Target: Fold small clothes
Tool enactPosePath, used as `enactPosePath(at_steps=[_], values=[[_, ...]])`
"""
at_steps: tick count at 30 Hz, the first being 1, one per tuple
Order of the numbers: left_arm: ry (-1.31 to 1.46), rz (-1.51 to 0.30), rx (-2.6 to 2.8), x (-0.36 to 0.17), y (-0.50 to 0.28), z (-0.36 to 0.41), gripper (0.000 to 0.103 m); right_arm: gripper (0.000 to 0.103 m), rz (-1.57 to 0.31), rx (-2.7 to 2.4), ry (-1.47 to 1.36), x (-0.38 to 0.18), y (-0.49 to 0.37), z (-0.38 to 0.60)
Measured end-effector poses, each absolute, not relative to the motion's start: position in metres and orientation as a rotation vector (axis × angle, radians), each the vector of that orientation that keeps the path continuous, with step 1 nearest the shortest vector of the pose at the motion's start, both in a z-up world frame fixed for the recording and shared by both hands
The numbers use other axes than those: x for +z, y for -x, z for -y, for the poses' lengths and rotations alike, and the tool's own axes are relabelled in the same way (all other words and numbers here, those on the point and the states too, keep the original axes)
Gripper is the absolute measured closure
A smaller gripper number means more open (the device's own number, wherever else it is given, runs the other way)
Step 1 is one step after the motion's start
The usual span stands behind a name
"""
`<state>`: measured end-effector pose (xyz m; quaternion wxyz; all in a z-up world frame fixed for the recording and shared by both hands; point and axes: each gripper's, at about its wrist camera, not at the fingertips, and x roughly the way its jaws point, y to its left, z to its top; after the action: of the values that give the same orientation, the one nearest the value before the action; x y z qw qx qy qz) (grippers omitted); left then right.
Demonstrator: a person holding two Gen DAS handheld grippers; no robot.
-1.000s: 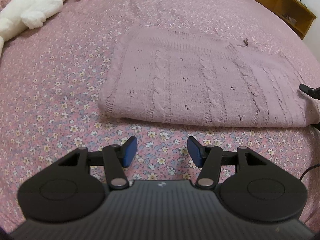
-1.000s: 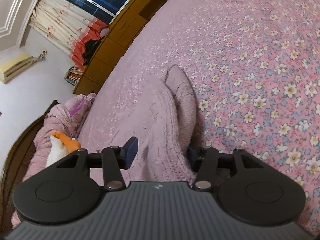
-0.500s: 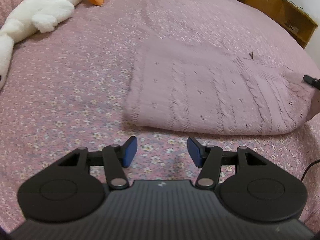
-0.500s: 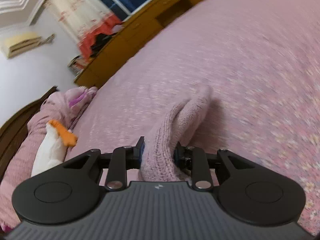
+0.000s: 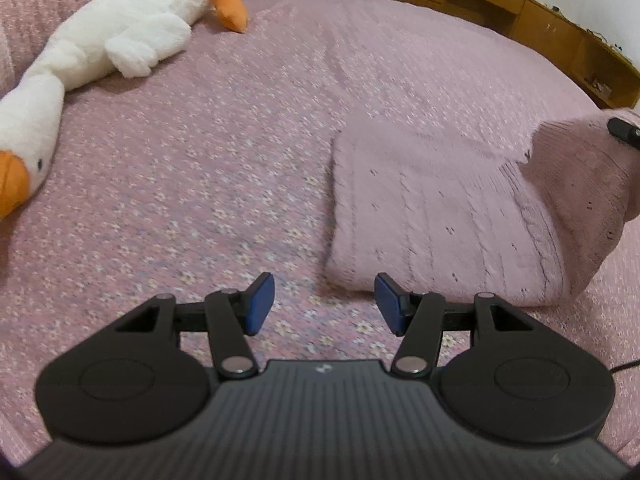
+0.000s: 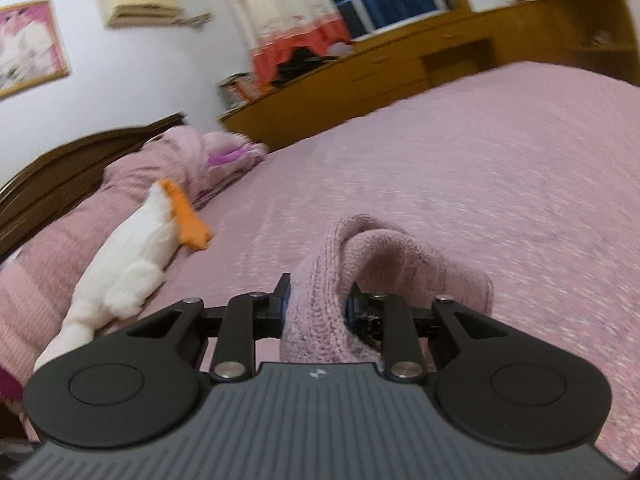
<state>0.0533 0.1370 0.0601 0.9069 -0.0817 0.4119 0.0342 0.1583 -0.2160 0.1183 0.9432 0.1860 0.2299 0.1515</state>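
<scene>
Gripping a bunched edge of the dusty-pink cable-knit sweater (image 6: 320,312), the right gripper (image 6: 316,304) has its two blue-padded fingers closed on the wool, which bulges up between them and rolls over the right-hand finger in a thick hump. Ahead of those fingers the pink floral bedspread (image 6: 480,184) runs off to a long honey-coloured wooden cabinet (image 6: 380,80) under a dark window with a cream and red curtain (image 6: 280,12). Off to the left of the fingers lies a white plush goose with an orange beak and feet (image 6: 132,264), and behind it a dark wooden headboard (image 6: 60,172).

The left gripper (image 5: 324,304) hovers over the bedspread (image 5: 200,168) with its blue pads (image 5: 260,304) well apart and nothing between them. Just ahead of its right-hand finger lies the near folded edge of the sweater (image 5: 432,216), whose body rests flat on the bed ahead and to the right of the fingers. The far right end of the garment is lifted off the bed into a raised flap, and a black tip of the right gripper (image 5: 622,132) shows at the top of that flap. The picture is soft with motion blur, so the knit pattern reads only as faint ribs and small eyelets.

To the left of the left fingers and further ahead, the plush goose (image 5: 116,36) stretches across the bedspread, beak near the frame's left edge and orange feet toward the top. The wooden cabinet (image 5: 520,12) lines the far side of the bed.
</scene>
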Motion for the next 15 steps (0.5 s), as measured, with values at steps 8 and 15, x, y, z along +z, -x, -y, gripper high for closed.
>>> enactPosePath(at_steps=[8, 15], values=[[0.203, -0.823, 0.093, 0.064, -0.048, -0.158, 0.046, 0.076, -0.511, 0.448, -0.286, 0.133, -0.161, 0.124], [0.235, -0.812, 0.102, 0.059, -0.042, -0.178, 0.046, 0.076, -0.619, 0.514, -0.237, 0.088, -0.165, 0.047]])
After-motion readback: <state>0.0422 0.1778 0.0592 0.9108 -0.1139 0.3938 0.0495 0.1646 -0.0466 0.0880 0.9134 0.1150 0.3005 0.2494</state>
